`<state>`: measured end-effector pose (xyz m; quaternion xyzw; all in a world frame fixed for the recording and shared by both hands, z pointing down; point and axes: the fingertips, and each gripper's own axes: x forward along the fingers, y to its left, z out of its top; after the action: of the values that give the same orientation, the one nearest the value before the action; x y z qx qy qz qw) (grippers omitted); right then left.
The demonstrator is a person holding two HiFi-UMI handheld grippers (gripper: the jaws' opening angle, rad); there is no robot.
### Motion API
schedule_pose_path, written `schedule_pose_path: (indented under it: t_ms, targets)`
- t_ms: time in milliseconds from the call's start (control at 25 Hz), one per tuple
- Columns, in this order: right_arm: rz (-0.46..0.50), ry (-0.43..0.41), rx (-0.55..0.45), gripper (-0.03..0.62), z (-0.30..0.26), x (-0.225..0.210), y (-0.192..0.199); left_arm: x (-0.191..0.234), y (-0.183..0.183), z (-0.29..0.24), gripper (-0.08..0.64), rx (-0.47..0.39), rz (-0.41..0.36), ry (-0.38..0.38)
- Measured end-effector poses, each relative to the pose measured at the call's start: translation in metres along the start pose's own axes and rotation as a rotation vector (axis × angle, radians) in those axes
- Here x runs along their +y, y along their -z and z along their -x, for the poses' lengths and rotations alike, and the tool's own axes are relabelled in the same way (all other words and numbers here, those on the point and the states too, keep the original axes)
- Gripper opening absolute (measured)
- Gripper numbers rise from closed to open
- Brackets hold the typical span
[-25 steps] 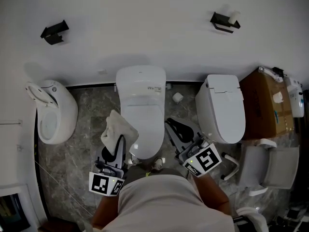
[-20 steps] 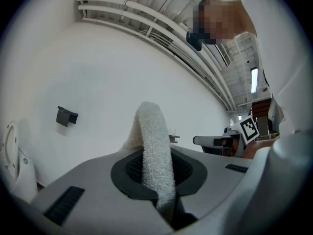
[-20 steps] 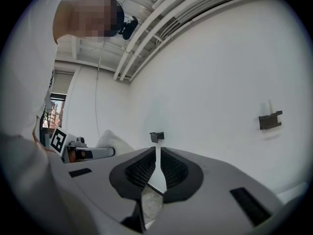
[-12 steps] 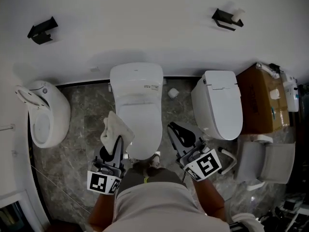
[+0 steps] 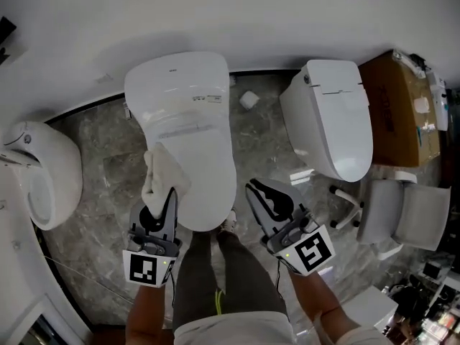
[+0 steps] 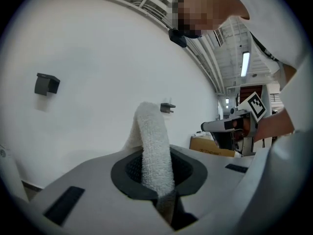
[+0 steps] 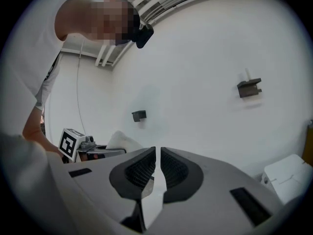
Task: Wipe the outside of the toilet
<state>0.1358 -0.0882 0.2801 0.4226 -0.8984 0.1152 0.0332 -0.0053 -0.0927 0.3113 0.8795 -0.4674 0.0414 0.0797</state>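
The white toilet [image 5: 188, 113] stands in the middle of the head view with its lid down. My left gripper [image 5: 164, 201] is shut on a white cloth [image 5: 161, 171], which lies against the left edge of the toilet's lid. In the left gripper view the cloth [image 6: 154, 151] rises in a folded strip from between the jaws. My right gripper [image 5: 263, 195] hangs to the right of the bowl's front, shut with nothing in it. In the right gripper view the right gripper [image 7: 157, 166] has its pads almost touching.
A second white toilet [image 5: 332, 117] stands to the right, a white urinal-like bowl [image 5: 32, 171] to the left. A cardboard box [image 5: 399, 99] and a white chair [image 5: 402, 218] fill the right side. A paper roll [image 5: 249, 99] lies on the marble floor. The person's legs are below the bowl.
The head view has dropped and swung closer, so the toilet looks larger and tilted. Both grippers keep their hold and spacing; the cloth now rests at the lid's left edge.
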Motion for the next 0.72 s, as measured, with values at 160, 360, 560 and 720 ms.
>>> schedule_pose_path:
  t_ms: [160, 360, 560, 720]
  targets:
    - [-0.025, 0.029, -0.012, 0.054, -0.012, -0.027, 0.052, -0.01, 0.066, -0.037, 0.057, 0.037, 0.019, 0.047]
    - [-0.032, 0.022, -0.001, 0.054, -0.018, -0.044, 0.098, -0.028, 0.133, -0.085, 0.057, 0.083, -0.02, 0.144]
    - [-0.03, 0.016, 0.025, 0.054, -0.028, -0.07, 0.141, -0.04, 0.189, -0.145, 0.057, 0.141, -0.083, 0.235]
    - [-0.027, 0.007, 0.006, 0.054, -0.039, -0.088, 0.161, -0.039, 0.218, -0.191, 0.057, 0.133, -0.09, 0.227]
